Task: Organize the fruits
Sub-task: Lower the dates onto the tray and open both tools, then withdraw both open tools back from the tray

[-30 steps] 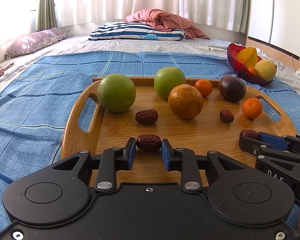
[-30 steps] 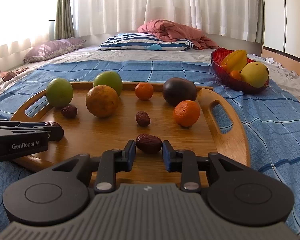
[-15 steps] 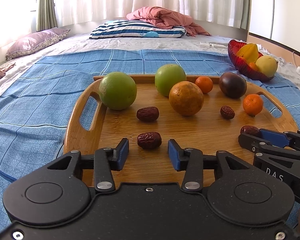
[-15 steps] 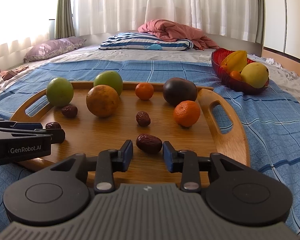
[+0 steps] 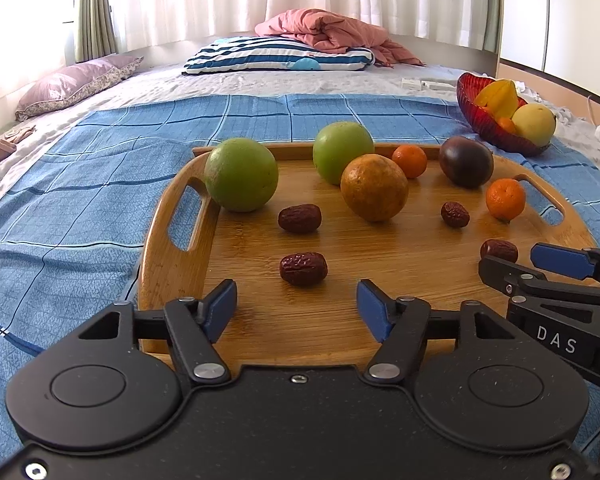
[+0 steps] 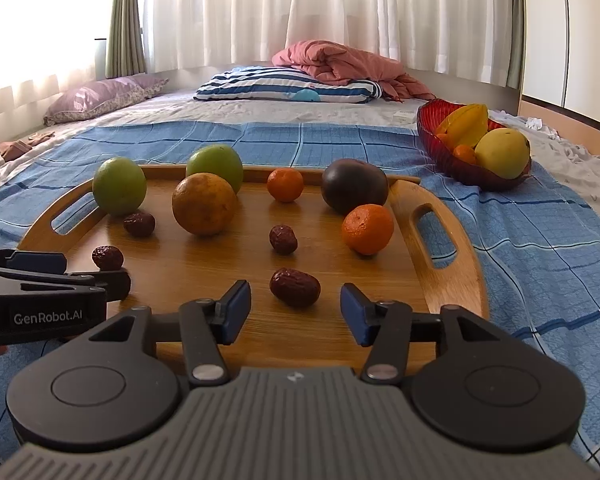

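Note:
A wooden tray on the bed carries two green fruits, a big orange, two small tangerines, a dark purple fruit and several red dates. My left gripper hovers over the tray's near left; its jaws are opening, and a date lies free on the wood just ahead of the gap, untouched by the pads. My right gripper sits at the near right, jaws also opening, with another date lying loose between its blue pads.
A red glass bowl holding a starfruit, a yellow fruit and small oranges stands right of the tray on the blue checked cover. Striped and purple pillows and a pink blanket lie at the far end of the bed.
Both grippers' jaws have spread apart and let go of their dates, which now lie on the tray. Neither hand has moved.

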`<action>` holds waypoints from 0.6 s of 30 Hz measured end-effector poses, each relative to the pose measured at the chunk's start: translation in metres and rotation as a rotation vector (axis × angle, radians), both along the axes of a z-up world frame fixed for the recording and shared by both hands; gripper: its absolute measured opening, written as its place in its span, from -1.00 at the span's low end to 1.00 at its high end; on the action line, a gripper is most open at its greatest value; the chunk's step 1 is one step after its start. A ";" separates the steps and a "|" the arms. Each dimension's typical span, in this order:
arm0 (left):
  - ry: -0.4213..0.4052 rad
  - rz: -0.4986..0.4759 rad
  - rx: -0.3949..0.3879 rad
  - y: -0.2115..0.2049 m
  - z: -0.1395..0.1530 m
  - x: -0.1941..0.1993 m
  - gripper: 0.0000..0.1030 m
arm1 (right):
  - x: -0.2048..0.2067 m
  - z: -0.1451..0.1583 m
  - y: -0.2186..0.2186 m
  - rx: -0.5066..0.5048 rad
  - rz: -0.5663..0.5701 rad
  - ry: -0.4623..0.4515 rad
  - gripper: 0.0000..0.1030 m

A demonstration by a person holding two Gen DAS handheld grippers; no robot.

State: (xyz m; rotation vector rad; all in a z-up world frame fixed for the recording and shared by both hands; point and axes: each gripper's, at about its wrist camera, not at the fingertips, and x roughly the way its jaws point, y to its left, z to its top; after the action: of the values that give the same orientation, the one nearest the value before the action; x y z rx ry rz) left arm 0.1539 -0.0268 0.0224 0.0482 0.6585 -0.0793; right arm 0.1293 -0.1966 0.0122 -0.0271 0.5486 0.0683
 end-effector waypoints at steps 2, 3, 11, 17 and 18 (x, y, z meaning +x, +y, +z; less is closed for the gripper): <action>-0.004 -0.001 0.001 0.000 0.001 -0.002 0.38 | -0.002 0.001 0.000 -0.002 0.002 0.003 0.34; -0.005 -0.001 0.001 0.001 0.002 -0.003 0.41 | -0.003 0.002 0.001 -0.003 0.003 0.003 0.34; -0.009 0.006 0.007 0.000 0.006 -0.011 0.56 | -0.011 0.006 -0.005 0.009 -0.004 0.005 0.38; -0.007 -0.006 -0.005 0.000 0.009 -0.019 0.59 | -0.021 0.008 -0.006 0.013 -0.001 -0.003 0.41; -0.008 -0.008 -0.005 0.000 0.009 -0.020 0.60 | -0.022 0.008 -0.006 0.012 0.000 -0.004 0.41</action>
State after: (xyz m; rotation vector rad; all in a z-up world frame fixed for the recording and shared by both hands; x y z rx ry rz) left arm 0.1337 -0.0267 0.0319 0.0468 0.6500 -0.0883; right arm 0.1070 -0.2026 0.0204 -0.0155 0.5443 0.0715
